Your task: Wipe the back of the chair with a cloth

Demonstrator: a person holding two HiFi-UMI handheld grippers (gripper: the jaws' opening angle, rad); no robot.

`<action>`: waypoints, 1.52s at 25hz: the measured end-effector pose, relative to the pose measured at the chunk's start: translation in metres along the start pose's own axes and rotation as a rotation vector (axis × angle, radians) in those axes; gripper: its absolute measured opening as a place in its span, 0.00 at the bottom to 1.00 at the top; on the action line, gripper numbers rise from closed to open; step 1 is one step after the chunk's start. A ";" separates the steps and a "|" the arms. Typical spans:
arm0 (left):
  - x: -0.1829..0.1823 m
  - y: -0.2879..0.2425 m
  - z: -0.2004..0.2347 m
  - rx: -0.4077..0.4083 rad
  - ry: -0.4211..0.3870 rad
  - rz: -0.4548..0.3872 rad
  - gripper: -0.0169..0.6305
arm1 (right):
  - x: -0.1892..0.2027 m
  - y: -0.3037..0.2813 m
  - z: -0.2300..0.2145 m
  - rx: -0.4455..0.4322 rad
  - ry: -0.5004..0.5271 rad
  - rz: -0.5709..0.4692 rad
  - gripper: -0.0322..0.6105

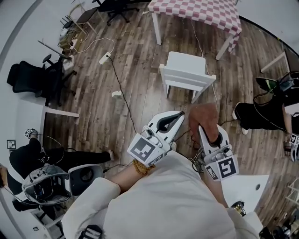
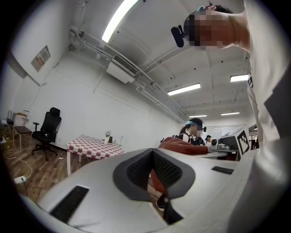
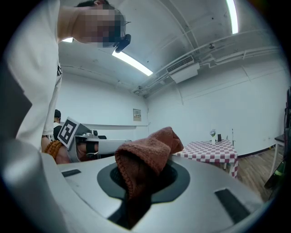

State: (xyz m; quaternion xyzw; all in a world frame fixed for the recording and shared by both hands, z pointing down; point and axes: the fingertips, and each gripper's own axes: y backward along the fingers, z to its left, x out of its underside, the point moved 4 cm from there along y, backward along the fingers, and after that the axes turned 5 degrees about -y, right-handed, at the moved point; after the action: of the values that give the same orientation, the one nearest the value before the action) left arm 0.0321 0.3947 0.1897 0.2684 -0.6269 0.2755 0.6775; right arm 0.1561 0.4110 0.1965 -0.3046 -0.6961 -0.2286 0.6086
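The white chair (image 1: 186, 65) stands on the wood floor ahead of me, its back rail (image 1: 189, 84) on the side nearest me. A brown cloth (image 1: 204, 116) (image 3: 150, 154) is bunched in my right gripper (image 1: 202, 128) (image 3: 144, 182), which is shut on it, a short way before the chair's back. My left gripper (image 1: 180, 114) (image 2: 154, 177) is beside it on the left, its jaws together with nothing between them. From the left gripper view the cloth (image 2: 182, 146) shows just past the jaws. Both grippers are apart from the chair.
A red-checked table (image 1: 201, 11) (image 2: 93, 145) (image 3: 213, 150) stands behind the chair. A cable (image 1: 122, 93) runs over the floor on the left. A black office chair (image 1: 28, 79) is far left, a seated person (image 1: 261, 114) on the right, a white tabletop (image 1: 252, 186) near right.
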 end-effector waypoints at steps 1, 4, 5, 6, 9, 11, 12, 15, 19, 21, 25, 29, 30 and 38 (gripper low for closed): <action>0.000 -0.006 0.004 -0.005 0.000 -0.001 0.06 | -0.001 -0.004 -0.006 -0.001 -0.001 0.000 0.16; 0.003 -0.021 0.019 -0.013 -0.005 -0.006 0.06 | -0.001 -0.016 -0.022 0.004 -0.005 0.001 0.16; 0.005 -0.025 0.025 -0.013 -0.003 -0.006 0.06 | 0.000 -0.021 -0.026 0.007 -0.007 0.000 0.16; 0.006 -0.029 0.031 -0.013 -0.001 -0.005 0.06 | 0.000 -0.027 -0.030 0.010 -0.008 0.000 0.16; 0.009 -0.044 0.054 -0.007 0.005 -0.001 0.06 | 0.000 -0.050 -0.044 0.019 -0.010 0.010 0.16; 0.010 -0.053 0.072 -0.004 0.009 0.003 0.06 | -0.001 -0.068 -0.055 0.024 -0.008 0.018 0.16; 0.011 -0.059 0.083 -0.004 0.011 0.004 0.06 | -0.002 -0.077 -0.060 0.026 -0.007 0.021 0.16; 0.012 -0.078 0.115 -0.001 0.024 0.011 0.06 | -0.006 -0.109 -0.080 0.034 -0.012 0.031 0.16; 0.013 -0.099 0.160 0.012 0.036 0.032 0.06 | -0.009 -0.156 -0.100 0.030 -0.012 0.056 0.16; 0.014 -0.109 0.185 0.012 0.039 0.029 0.06 | -0.011 -0.181 -0.110 0.030 -0.014 0.065 0.16; 0.020 -0.138 0.233 0.018 0.065 0.089 0.07 | -0.017 -0.233 -0.144 0.033 -0.010 0.082 0.16; 0.025 -0.161 0.275 0.035 0.087 0.127 0.07 | -0.020 -0.277 -0.169 0.038 -0.003 0.102 0.16; 0.026 -0.160 0.281 0.042 0.090 0.132 0.07 | -0.021 -0.284 -0.168 0.041 -0.001 0.106 0.16; 0.037 -0.177 0.322 0.075 0.096 0.176 0.08 | -0.021 -0.326 -0.187 0.052 0.018 0.132 0.16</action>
State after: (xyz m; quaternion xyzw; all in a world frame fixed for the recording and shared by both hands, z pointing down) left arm -0.0665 0.0430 0.2457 0.2239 -0.6040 0.3698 0.6696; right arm 0.0613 0.0481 0.2222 -0.3321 -0.6746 -0.1725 0.6363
